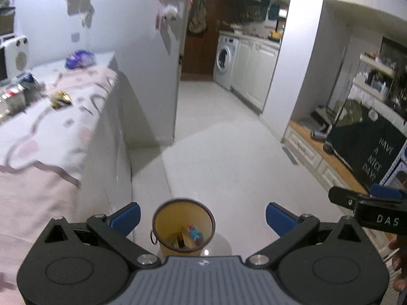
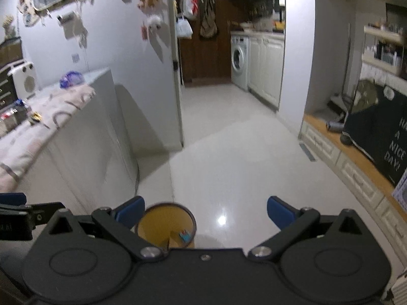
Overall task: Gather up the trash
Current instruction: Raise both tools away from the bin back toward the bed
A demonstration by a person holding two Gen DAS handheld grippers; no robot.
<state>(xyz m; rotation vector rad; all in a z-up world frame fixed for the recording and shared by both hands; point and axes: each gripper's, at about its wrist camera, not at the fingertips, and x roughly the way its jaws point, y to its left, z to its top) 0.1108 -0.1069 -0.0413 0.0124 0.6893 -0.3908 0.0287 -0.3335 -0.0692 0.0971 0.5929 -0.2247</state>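
A yellow bin (image 1: 183,227) with a dark rim stands on the white floor below both grippers; scraps of trash (image 1: 194,234) lie in its bottom. My left gripper (image 1: 203,217) hangs open straight above it, nothing between its blue fingers (image 1: 128,216). My right gripper (image 2: 205,214) is open too, and the bin (image 2: 166,225) sits under its left finger. A crumpled gold wrapper (image 1: 60,99) lies on the pink cloth of the counter at left, also visible as the gold wrapper (image 2: 35,118) in the right wrist view. A purple wrapper (image 1: 79,59) rests further back.
A white counter (image 1: 106,132) with a pink cloth runs along the left. The other gripper (image 1: 368,208) and a hand show at the right edge. A low cabinet with a dark "HAVE A NICE DAY" cloth (image 1: 368,147) lines the right. A washing machine (image 1: 225,61) stands down the hallway.
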